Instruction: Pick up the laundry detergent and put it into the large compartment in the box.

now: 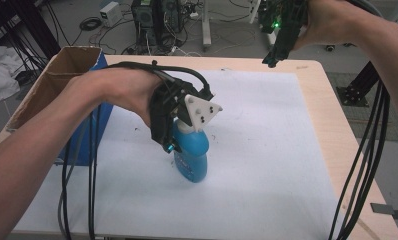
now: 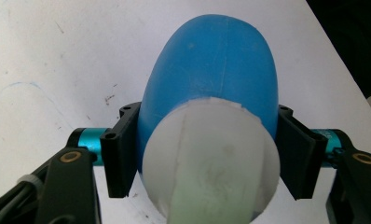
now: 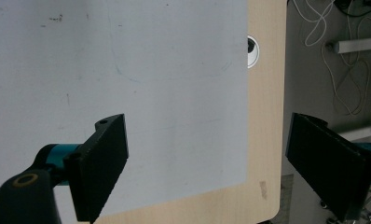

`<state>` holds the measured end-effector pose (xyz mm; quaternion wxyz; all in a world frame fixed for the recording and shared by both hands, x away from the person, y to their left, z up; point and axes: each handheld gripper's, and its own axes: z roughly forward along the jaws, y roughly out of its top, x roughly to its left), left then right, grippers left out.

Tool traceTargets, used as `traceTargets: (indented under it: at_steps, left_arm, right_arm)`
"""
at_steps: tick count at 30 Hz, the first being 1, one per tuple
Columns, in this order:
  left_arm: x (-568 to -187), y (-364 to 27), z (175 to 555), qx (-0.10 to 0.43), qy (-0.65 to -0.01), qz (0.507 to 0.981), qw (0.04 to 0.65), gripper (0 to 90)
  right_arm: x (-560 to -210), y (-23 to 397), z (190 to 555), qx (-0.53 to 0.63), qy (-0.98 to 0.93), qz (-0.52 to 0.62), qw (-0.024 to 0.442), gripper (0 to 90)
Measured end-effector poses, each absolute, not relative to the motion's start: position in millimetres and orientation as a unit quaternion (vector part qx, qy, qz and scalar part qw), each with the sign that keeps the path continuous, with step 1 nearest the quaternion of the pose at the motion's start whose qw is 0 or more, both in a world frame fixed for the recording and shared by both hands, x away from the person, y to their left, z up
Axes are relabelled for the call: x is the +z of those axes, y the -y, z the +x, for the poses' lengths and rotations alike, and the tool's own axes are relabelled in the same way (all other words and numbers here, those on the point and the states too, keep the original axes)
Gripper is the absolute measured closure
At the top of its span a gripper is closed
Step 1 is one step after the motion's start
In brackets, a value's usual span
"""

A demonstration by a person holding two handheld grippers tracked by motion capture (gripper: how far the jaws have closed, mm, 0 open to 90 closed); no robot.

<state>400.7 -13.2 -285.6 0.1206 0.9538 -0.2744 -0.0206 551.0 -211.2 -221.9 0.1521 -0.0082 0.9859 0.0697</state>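
Jaws of left gripper (image 2: 207, 158) clamp blue bottle (image 2: 211, 79); right gripper (image 3: 207, 168) jaws apart, empty.

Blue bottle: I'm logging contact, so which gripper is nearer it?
Left. The left gripper clamps the bottle near its cap; the right gripper hangs open above the table's far edge.

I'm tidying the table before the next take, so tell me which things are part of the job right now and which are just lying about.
In use:
- blue plastic bottle with a white cap, standing on the white mat
- left gripper, jaws clamped on the bottle's sides

Lying about:
- open cardboard box with a blue side at the table's left edge
- right gripper, open, holding nothing, above the mat's corner
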Motion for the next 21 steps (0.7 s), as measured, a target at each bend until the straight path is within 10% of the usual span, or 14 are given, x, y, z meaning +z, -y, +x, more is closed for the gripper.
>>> traceTargets:
  at_steps: [21]
  left_arm:
    - [-284.6,12.7,401.1,-0.021,0.267,0.956,0.120,36.6]
  right_arm:
    - [-221.8,212.1,548.9,0.069,-0.986,-0.009,0.153,12.1]
